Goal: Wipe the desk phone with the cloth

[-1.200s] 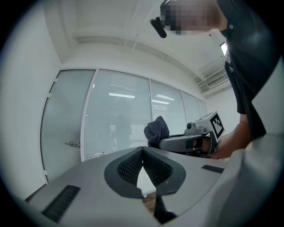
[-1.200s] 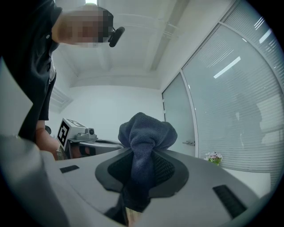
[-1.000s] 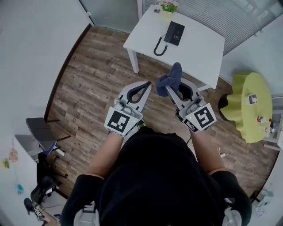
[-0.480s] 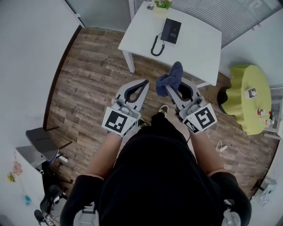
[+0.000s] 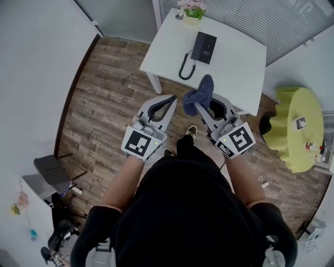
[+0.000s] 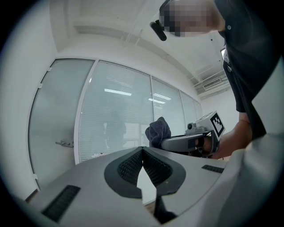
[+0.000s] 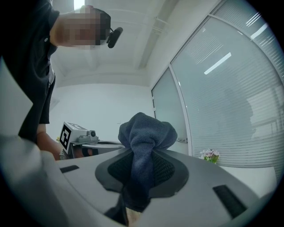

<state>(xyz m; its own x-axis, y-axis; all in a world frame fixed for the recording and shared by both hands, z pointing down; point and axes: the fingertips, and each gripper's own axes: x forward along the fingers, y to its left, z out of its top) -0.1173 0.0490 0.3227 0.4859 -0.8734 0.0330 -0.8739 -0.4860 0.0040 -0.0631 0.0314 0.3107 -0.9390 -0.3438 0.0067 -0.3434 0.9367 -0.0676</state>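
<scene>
A black desk phone (image 5: 203, 47) with a coiled cord and handset (image 5: 186, 64) lies on the white table (image 5: 235, 62) ahead of me in the head view. My right gripper (image 5: 200, 104) is shut on a dark blue cloth (image 5: 200, 94), which bunches up above its jaws (image 7: 146, 133). My left gripper (image 5: 172, 99) is shut with nothing between its jaws, and its tips meet (image 6: 143, 150). Both grippers are held level in front of my body, short of the table's near edge. From the left gripper view the cloth (image 6: 158, 131) and the right gripper show to the right.
A small flower pot (image 5: 191, 9) stands at the table's far corner. A yellow-green round stool (image 5: 295, 125) with small items sits to the right. A black chair (image 5: 49, 167) is at the left. Wooden floor (image 5: 109, 99) lies between me and the table.
The table and phone have shifted slightly in the head view as I moved. Both grippers hold the same pose, with the cloth still clamped in the right one.
</scene>
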